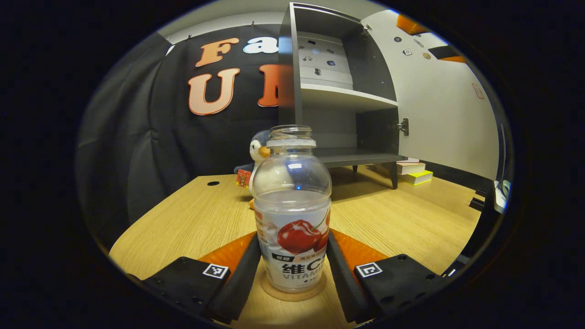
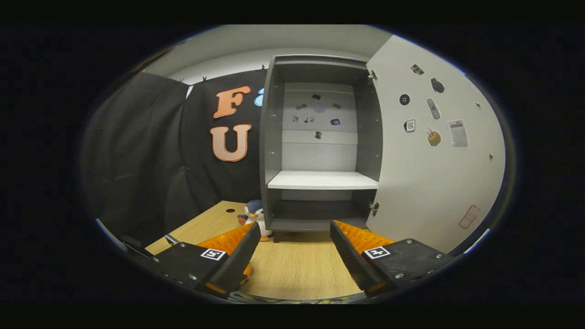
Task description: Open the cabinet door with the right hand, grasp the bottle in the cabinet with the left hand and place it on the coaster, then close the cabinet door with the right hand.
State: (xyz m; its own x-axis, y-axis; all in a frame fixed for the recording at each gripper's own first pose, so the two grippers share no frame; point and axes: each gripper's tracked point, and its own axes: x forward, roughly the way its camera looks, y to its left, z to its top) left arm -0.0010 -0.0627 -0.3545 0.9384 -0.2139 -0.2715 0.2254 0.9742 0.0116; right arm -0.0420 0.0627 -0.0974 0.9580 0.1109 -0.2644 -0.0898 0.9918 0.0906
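Observation:
A clear, capless bottle with a cherry label stands upright on a round cork coaster on the wooden table. My left gripper has one finger against each side of the bottle's lower body. Behind it is the dark grey cabinet, its white door swung wide to the right. In the right gripper view my right gripper is open and holds nothing, facing the cabinet from a short way back. The door stands just to its right. The cabinet's shelves are bare.
A penguin plush sits on the table to the left of the cabinet's foot, seen also in the right gripper view. A small stack of books lies beyond the cabinet, under the door. The table has a cable hole near its back left.

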